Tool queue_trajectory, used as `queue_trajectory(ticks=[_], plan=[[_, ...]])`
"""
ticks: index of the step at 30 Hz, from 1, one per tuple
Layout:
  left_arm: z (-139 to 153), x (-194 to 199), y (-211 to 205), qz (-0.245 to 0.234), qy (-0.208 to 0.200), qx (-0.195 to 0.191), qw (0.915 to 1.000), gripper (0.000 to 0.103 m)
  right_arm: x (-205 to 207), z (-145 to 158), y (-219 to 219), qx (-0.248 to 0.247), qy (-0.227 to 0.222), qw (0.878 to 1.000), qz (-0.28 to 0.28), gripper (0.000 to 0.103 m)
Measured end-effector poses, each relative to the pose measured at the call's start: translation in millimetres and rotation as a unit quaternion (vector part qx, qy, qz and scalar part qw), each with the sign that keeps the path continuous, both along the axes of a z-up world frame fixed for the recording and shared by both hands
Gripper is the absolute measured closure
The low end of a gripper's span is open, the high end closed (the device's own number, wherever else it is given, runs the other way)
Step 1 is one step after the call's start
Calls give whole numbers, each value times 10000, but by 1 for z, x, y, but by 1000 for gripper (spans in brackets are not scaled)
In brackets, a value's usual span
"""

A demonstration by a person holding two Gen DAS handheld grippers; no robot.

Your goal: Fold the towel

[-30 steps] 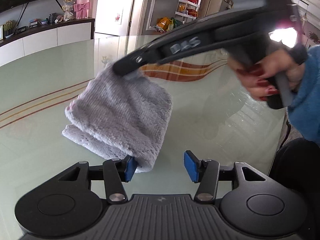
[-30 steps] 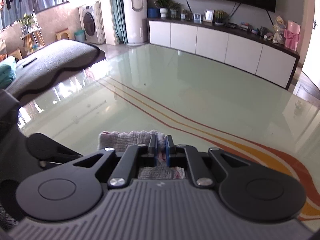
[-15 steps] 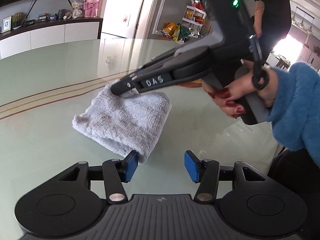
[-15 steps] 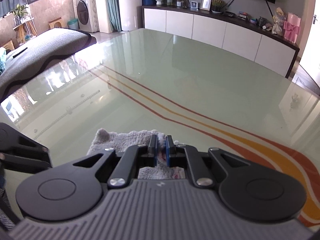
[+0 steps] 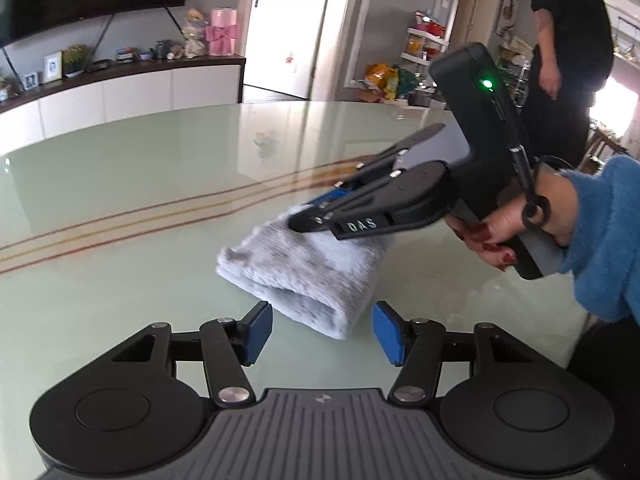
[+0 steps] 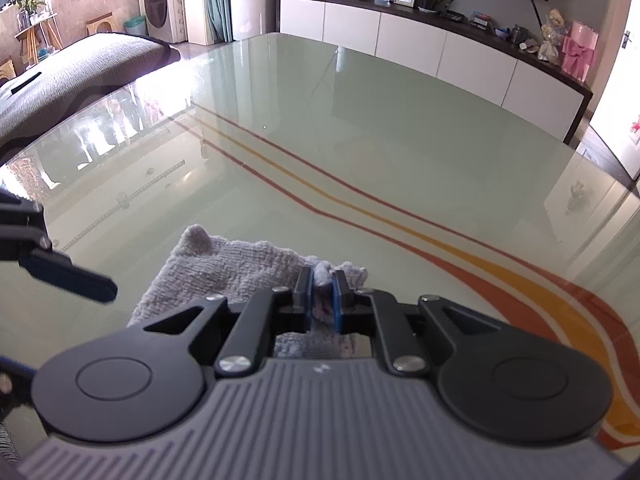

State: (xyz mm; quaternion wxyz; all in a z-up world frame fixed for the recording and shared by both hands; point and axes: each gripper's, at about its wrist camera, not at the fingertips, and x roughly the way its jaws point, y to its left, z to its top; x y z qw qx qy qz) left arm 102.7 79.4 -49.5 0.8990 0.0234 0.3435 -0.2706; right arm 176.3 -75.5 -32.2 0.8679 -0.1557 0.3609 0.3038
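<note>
pale green glass table [image 6: 360, 120] with red and orange curved stripes fills both views; white low cabinet [image 6: 420, 40] along the far wall, a pink gift box [image 5: 221, 32] on it. grey towel [image 5: 304, 272] lies folded on the table, a thick bundle with its rounded fold facing the left wrist camera. left gripper [image 5: 322, 330] sits low just short of that fold, blue fingers [image 5: 258, 332] spread wide apart, nothing between them; the near end of the towel reaches into the gap but touches neither pad as far as can be seen. right gripper [image 6: 321, 292] is at the towel's far edge, fingers nearly together and clamped on a pinch of cloth that bunches up between the blue pads. same gripper [image 5: 316, 220] seen from the left wrist view: tips on the towel's top edge, held by a hand [image 5: 504, 236] with red nails and a blue sleeve. a person in black [image 5: 568, 60] stands beyond the table.
</note>
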Motion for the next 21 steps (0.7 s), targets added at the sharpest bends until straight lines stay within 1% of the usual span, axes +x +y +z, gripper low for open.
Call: queue_trajectory(ticks=[5, 9, 12, 15, 17, 19, 21], plan=[[1, 12, -6, -76, -1, 70, 9999, 44, 2, 2, -4, 54, 20, 10000, -18, 89], [-2, 22, -12, -137, 43, 140, 9998, 44, 3, 4, -6, 120, -28, 9999, -42, 83], [-4, 29, -16, -183, 75, 192, 9996, 44, 5, 11, -11, 229, -139, 9996, -114, 77], [-5, 37, -20, -228, 107, 244, 9994, 44, 7, 18, -17, 335, -212, 9990, -191, 76], [-7, 42, -22, -259, 129, 279, 9992, 44, 3, 25, -28, 531, -180, 9982, -196, 76], [-8, 46, -24, -287, 158, 306, 9990, 44, -2, 29, -34, 669, -61, 9977, -79, 82], [-13, 48, -24, -306, 209, 314, 9988, 44, -7, 30, -36, 682, 52, 9976, 47, 86]])
